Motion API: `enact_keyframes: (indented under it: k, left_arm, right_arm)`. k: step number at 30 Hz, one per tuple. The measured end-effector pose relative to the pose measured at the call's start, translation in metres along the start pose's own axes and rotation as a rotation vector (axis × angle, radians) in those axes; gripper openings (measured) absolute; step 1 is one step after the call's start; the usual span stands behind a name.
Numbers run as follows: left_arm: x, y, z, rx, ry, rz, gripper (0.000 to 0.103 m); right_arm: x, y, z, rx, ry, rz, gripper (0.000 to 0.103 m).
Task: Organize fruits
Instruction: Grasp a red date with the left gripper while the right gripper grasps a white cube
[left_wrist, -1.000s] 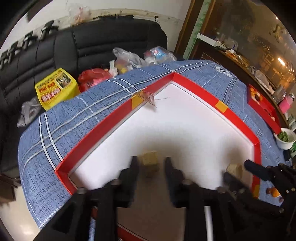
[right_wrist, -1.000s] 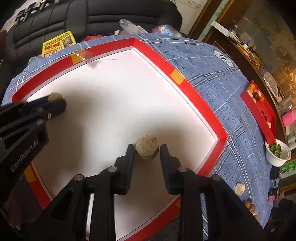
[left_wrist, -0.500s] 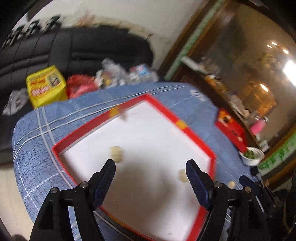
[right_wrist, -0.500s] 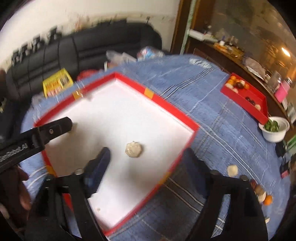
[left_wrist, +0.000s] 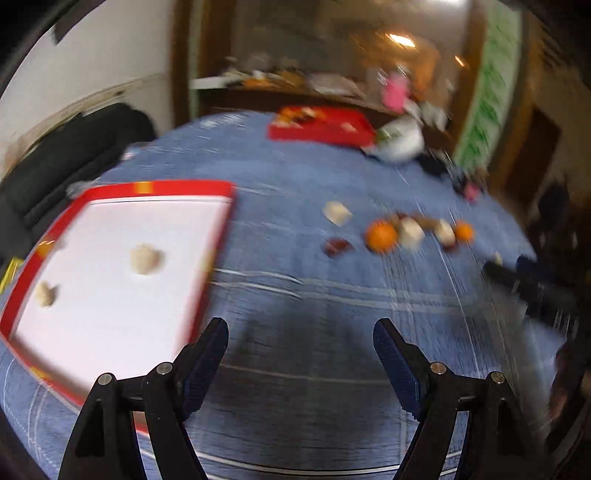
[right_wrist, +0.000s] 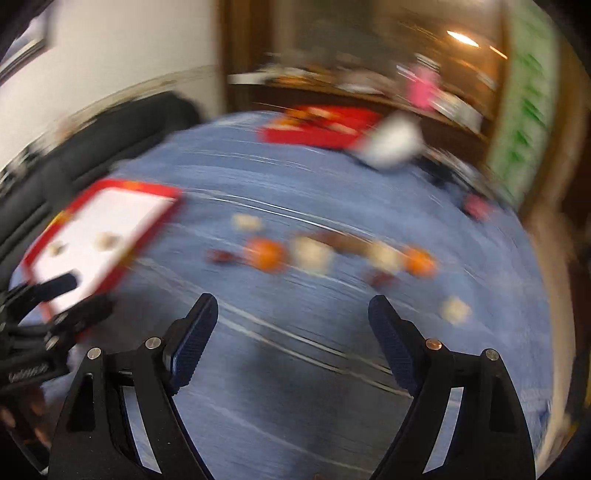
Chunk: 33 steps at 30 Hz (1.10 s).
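A red-rimmed white tray (left_wrist: 221, 229) lies at the left on the blue cloth and holds two pale lumpy fruits (left_wrist: 146, 258) (left_wrist: 46, 293). It also shows in the right wrist view (right_wrist: 155, 221). A loose row of fruits lies on the cloth beyond: an orange (left_wrist: 382, 236), pale pieces (left_wrist: 410, 230) and a dark red piece (left_wrist: 336, 245). The right wrist view shows the row blurred, with an orange (right_wrist: 266, 253). My left gripper (left_wrist: 301, 347) is open and empty above the cloth. My right gripper (right_wrist: 291, 317) is open and empty too.
A second red tray (left_wrist: 354, 131) with small fruits and a white bowl (left_wrist: 400, 142) stand at the table's far side. A black sofa (left_wrist: 74, 147) is behind at the left. The other gripper shows at the right edge (left_wrist: 535, 291) and at the left edge (right_wrist: 48, 306).
Both grippers have opened, let go of the pale fruits in the tray, pulled back and swung right toward the loose fruits. Both views are motion blurred.
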<state>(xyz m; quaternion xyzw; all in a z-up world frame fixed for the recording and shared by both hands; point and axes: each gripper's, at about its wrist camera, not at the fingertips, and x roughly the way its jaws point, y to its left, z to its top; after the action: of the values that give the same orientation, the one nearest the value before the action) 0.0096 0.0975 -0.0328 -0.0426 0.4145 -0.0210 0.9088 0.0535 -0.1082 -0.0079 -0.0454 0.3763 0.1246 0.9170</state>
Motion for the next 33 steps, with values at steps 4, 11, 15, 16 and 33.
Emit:
enact_keyframes:
  k: [4,11,15,16,33]
  left_arm:
    - [0.012,-0.025,-0.003,0.04,0.035,-0.014,0.079]
    - [0.031,-0.037,0.005,0.027,0.055,0.0,0.08]
    - [0.041,-0.035,0.013,0.017,0.054,0.009,0.08]
    - [0.045,-0.035,0.016,0.015,0.053,0.011,0.08]
    - [0.11,-0.045,0.064,0.008,0.056,0.108,0.045]
  right_arm:
    - [0.007,-0.085,-0.02,0.186,0.03,-0.087,0.084]
    - [0.034,-0.126,-0.011,0.182,0.059,-0.103,0.066]
    - [0.056,-0.121,-0.002,0.136,0.081,-0.135,0.055]
    - [0.06,-0.124,-0.003,0.135,0.091,-0.143,0.045]
    - [0.063,-0.136,-0.007,0.165,0.078,-0.087,0.025]
